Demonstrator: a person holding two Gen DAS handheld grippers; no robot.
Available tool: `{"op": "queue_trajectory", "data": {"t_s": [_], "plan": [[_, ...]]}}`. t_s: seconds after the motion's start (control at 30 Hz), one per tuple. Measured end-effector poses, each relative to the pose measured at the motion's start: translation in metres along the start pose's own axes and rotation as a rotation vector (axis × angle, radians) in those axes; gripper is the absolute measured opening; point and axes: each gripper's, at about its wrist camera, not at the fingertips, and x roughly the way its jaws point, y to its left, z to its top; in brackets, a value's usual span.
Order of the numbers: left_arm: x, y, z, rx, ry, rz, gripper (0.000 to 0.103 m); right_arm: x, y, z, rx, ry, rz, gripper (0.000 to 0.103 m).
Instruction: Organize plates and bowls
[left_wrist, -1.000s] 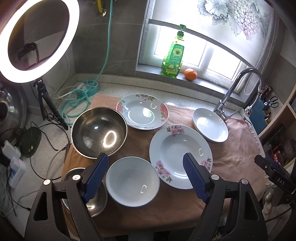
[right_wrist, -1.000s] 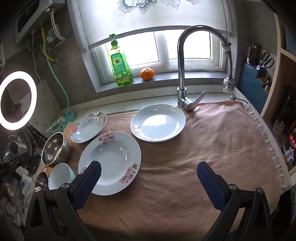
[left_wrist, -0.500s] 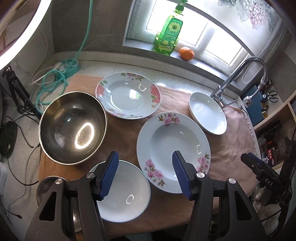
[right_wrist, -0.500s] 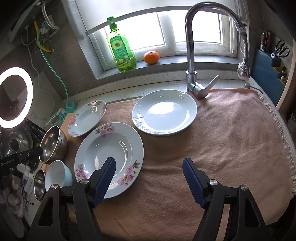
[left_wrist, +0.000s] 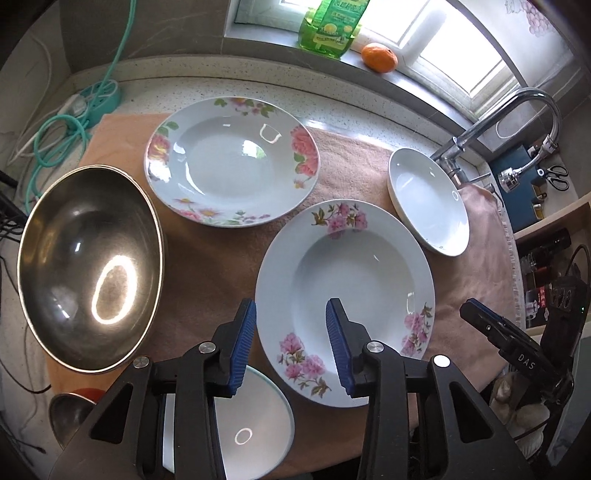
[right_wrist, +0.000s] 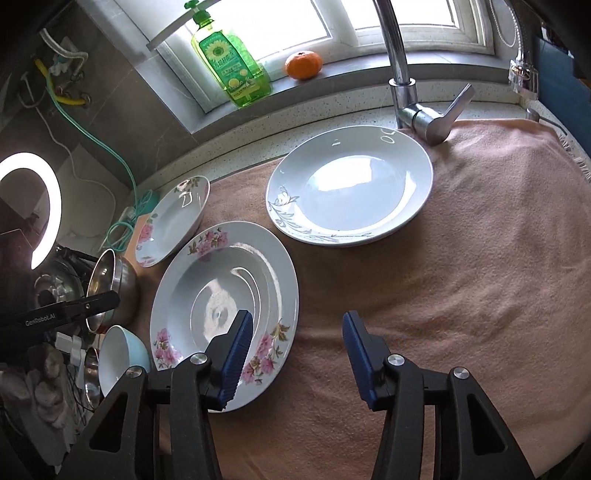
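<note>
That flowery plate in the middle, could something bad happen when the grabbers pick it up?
Maybe. Both the left gripper and right gripper are open over the same pink-flower plate, so they might bump or tug it two ways. Its rim looks thin and glossy, so it could slip out of the pads. The white bowl sits close beside it, and the left gripper may knock that.

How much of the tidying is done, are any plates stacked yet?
Nothing looks stacked so far. The pink-flower plate, the red-flower plate and the white plate each lie apart on the towel. The big steel bowl and the white bowl sit singly too. Both tongs, left and right, are open and empty, near the pink-flower plate. All the stacking is left.
</note>
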Motion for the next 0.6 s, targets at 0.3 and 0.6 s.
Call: {"op": "queue_trajectory", "data": {"t_s": [0.3,0.6], "plan": [[0.022,0.011,0.009,-0.031,0.075,-0.005,0.031,0.025,-0.005,0.006,0.03,0.062,0.044,0.034],[0.033,0.021,0.012,-0.054,0.115,-0.016,0.027,0.042,-0.014,0.009,0.079,0.108,0.079,0.026]]}}
